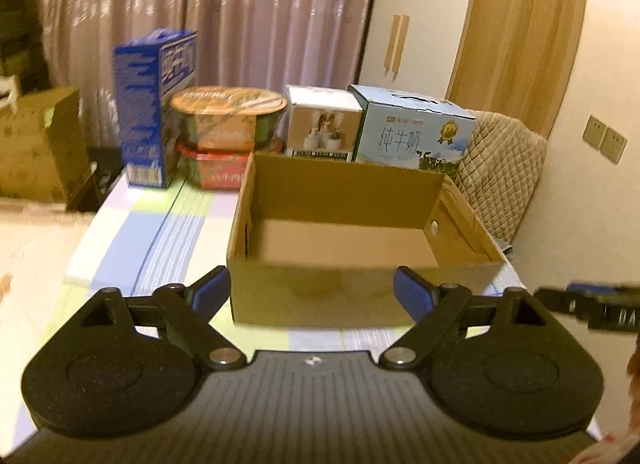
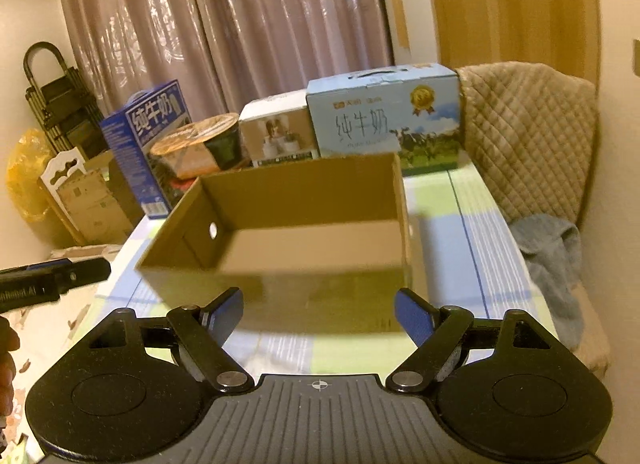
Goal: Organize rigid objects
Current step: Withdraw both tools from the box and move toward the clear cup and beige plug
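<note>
Left gripper (image 1: 310, 294) and right gripper (image 2: 318, 310): jaws spread, nothing between them. Open cardboard box (image 1: 352, 296) sits centre frame on the checked tablecloth (image 1: 160, 232), interior bare. Behind it, partly hidden: blue milk carton (image 1: 154, 104), stacked noodle bowls (image 1: 228, 120), small white box (image 1: 324, 124), pale milk case (image 1: 412, 128). Edges motion-blurred.

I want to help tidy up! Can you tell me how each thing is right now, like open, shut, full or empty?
Brown cardboard box: open on top, nothing inside.
Left gripper: open, holding nothing.
Right gripper: open, holding nothing.
Dark blue milk carton: upright, shut.
Light blue milk carton with handle: upright, shut.
Small white picture box: upright, shut.
Green noodle bowl: lid sealed, stacked on a red bowl.
</note>
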Demonstrator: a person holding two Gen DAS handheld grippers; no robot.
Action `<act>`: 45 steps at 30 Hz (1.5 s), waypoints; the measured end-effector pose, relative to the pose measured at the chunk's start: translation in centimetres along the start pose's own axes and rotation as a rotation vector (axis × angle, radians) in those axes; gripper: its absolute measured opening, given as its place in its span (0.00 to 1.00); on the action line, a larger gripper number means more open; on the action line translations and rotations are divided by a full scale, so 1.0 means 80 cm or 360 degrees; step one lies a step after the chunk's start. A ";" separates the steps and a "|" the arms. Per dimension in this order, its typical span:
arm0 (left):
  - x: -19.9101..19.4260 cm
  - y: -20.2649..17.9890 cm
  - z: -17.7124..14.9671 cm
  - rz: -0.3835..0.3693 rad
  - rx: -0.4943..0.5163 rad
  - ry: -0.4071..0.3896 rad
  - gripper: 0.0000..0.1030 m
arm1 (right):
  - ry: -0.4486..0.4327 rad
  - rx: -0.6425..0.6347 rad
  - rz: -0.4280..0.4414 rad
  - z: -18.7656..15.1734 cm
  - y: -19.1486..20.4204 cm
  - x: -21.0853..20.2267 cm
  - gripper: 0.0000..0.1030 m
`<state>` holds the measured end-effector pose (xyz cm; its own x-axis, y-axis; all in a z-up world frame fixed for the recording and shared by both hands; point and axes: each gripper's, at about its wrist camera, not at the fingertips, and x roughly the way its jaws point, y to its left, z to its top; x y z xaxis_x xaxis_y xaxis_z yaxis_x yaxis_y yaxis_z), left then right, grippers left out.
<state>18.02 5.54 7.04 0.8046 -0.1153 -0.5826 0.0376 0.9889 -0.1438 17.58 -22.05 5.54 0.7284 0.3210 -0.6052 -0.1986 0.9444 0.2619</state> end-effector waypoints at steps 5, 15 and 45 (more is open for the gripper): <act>-0.045 -0.009 -0.053 0.0047 0.0028 0.0030 0.88 | 0.0043 0.0062 -0.0019 -0.066 0.001 -0.045 0.78; -0.097 -0.027 -0.128 0.0048 0.0058 0.0120 0.90 | 0.0114 0.0038 -0.0055 -0.142 0.009 -0.094 0.78; -0.063 -0.037 -0.158 0.0030 0.0128 0.0239 0.91 | 0.0163 0.0115 -0.0054 -0.152 -0.013 -0.075 0.78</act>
<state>6.33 1.98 0.29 0.7083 -0.1037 -0.6983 0.0758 0.9946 -0.0708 5.46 -24.10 -0.24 0.6625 0.2982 -0.6872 -0.1246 0.9484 0.2914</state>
